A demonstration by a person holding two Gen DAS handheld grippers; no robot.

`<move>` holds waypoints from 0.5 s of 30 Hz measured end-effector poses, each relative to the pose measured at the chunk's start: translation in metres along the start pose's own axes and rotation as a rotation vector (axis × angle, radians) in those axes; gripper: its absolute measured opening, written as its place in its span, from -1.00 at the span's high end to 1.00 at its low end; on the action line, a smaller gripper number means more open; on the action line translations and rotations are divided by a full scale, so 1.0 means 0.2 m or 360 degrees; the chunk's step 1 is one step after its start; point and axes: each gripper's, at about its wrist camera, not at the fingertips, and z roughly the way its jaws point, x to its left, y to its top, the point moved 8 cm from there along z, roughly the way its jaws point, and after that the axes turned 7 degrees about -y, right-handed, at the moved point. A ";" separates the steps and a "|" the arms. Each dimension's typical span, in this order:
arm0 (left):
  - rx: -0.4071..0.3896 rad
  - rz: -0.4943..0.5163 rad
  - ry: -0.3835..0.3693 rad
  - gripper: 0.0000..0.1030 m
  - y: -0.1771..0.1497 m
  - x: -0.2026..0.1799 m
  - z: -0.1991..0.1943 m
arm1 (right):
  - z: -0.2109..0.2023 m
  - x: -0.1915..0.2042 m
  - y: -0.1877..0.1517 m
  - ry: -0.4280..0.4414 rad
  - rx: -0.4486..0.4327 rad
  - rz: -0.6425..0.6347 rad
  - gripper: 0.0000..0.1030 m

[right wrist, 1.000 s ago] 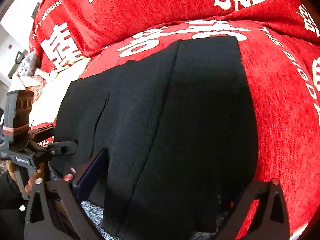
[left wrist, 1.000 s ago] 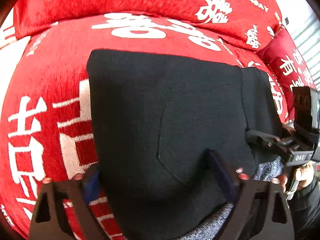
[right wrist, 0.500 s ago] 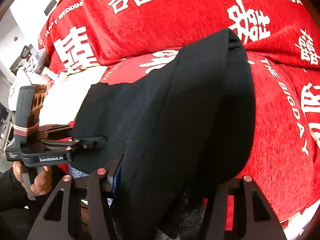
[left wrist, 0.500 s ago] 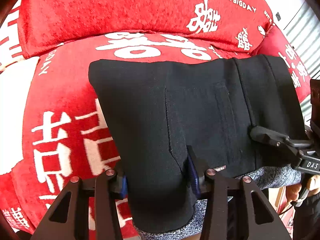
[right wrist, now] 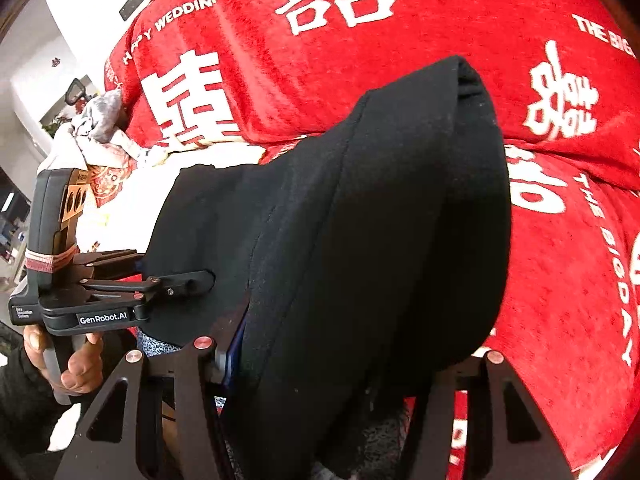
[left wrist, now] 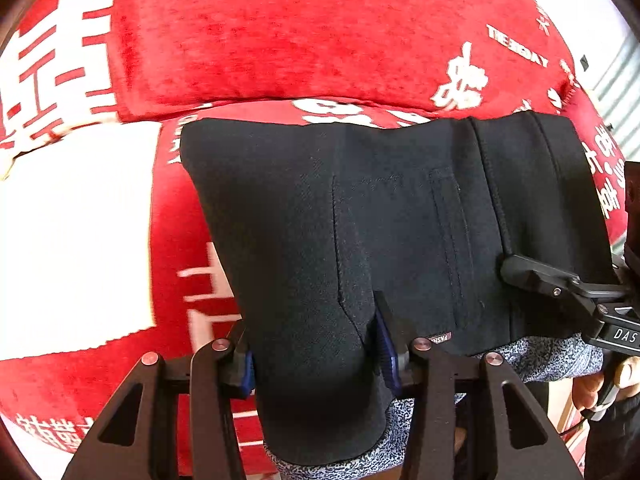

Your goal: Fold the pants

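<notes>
Left gripper (left wrist: 316, 354) and right gripper (right wrist: 348, 360) each pinch the near edge of black pants (left wrist: 400, 220), raised off the red sofa (left wrist: 320, 40); the cloth runs away toward the backrest

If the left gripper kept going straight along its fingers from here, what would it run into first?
The left gripper is already clamped on the black pants, so the cloth between its fingers comes first. Beyond that lies the red printed cover on the seat and back cushion; which of the two it would meet is unclear.
</notes>
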 end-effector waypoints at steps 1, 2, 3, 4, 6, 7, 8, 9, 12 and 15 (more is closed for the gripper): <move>0.0000 -0.0016 0.0008 0.07 0.01 0.04 -0.01 | 0.03 0.03 0.02 0.0008 0.0007 -0.0004 -0.15; 0.0002 -0.0030 0.0016 0.07 0.01 0.08 -0.02 | 0.05 0.05 0.03 0.0015 0.0014 -0.0005 -0.15; 0.0004 -0.0041 0.0023 0.07 0.01 0.11 -0.02 | 0.07 0.07 0.04 0.0022 0.0022 -0.0009 -0.15; 0.0006 -0.0050 0.0030 0.07 0.01 0.13 -0.02 | 0.09 0.10 0.06 0.0028 0.0032 -0.0014 -0.15; 0.0011 -0.0066 0.0039 0.07 0.02 0.19 -0.02 | 0.13 0.14 0.09 0.0032 0.0045 -0.0018 -0.15; 0.0015 -0.0072 0.0042 0.07 0.03 0.21 -0.02 | 0.16 0.15 0.10 0.0036 0.0055 -0.0020 -0.15; 0.0020 -0.0081 0.0042 0.07 0.03 0.23 -0.01 | 0.17 0.17 0.11 0.0035 0.0061 -0.0019 -0.15; 0.0025 -0.0088 0.0041 0.07 0.04 0.25 0.00 | 0.19 0.17 0.12 0.0036 0.0069 -0.0020 -0.15; 0.0039 -0.0099 0.0038 0.07 0.04 0.29 0.01 | 0.24 0.18 0.13 0.0032 0.0093 -0.0012 -0.15; 0.0061 -0.0115 0.0028 0.07 0.05 0.32 0.05 | 0.27 0.17 0.13 0.0029 0.0114 -0.0005 -0.15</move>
